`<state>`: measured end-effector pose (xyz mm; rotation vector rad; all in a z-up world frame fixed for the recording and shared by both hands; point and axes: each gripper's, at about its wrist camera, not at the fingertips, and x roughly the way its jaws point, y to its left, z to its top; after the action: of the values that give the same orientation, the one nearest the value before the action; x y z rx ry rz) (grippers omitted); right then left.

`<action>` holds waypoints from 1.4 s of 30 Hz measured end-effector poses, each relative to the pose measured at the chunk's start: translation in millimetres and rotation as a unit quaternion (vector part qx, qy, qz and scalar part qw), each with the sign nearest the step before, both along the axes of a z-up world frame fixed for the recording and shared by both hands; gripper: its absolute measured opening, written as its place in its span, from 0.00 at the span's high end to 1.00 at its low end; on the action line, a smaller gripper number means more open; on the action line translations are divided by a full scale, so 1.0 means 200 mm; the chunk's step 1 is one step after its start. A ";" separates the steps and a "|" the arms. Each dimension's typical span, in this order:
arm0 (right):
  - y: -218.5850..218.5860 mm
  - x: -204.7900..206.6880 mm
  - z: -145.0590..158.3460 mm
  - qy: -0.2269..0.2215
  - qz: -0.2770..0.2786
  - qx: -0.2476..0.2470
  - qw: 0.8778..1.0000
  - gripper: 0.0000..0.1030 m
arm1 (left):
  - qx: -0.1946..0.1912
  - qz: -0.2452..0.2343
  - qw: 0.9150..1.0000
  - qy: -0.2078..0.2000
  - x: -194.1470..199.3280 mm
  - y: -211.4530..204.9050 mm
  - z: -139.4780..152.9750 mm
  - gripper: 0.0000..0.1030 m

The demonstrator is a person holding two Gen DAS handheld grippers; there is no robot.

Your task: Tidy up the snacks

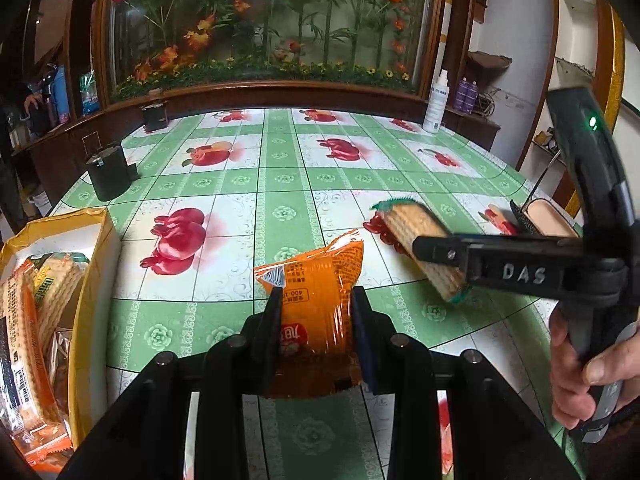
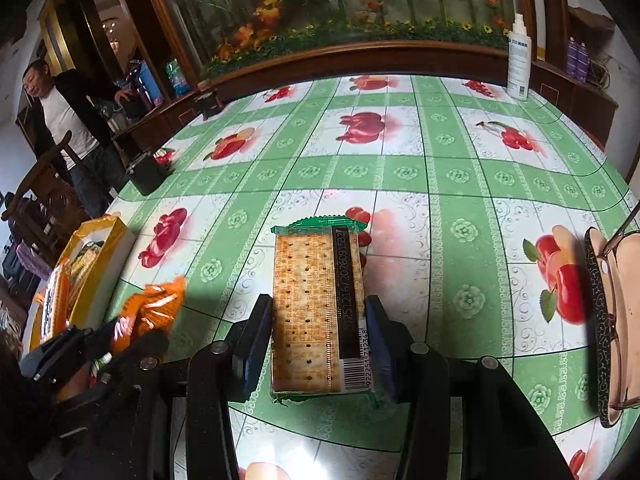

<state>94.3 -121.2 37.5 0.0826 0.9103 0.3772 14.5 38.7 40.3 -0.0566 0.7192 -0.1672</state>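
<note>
My left gripper [image 1: 318,300] is shut on an orange snack packet [image 1: 316,284], held above the fruit-print tablecloth [image 1: 248,184]. My right gripper [image 2: 318,312] is shut on a cracker pack with green ends [image 2: 312,304], gripped across its width and lifted off the cloth. In the left wrist view the right gripper [image 1: 436,252] and its cracker pack [image 1: 416,240] sit to the right, with a hand [image 1: 580,368] on the handle. The right wrist view shows the orange packet [image 2: 156,312] at lower left in the left gripper. A yellow box [image 1: 96,248] with several snack packs stands at the left.
A black tin [image 1: 108,172] sits at the table's left edge, a white spray bottle [image 2: 519,60] at the far right corner. A glasses case with spectacles [image 2: 612,320] lies at the right edge. A person [image 2: 60,120] stands beyond the table at left, by a wooden chair.
</note>
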 end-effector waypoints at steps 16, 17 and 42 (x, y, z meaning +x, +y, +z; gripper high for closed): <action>0.00 -0.01 0.02 -0.008 0.004 0.007 1.000 0.52 | -0.023 0.009 1.000 -0.015 -0.07 0.05 0.06 0.70; 0.00 -0.02 0.03 -0.010 0.005 0.010 1.000 0.52 | -0.025 0.011 1.000 -0.015 -0.08 0.05 0.06 0.70; 0.64 -0.41 0.23 -0.050 0.135 0.104 0.984 0.51 | 0.003 0.188 0.979 -0.082 -0.66 0.79 0.29 0.68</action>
<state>12.6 7.5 83.9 0.1318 0.7816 0.7227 -117.2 197.0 99.2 -0.1686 0.5340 0.1906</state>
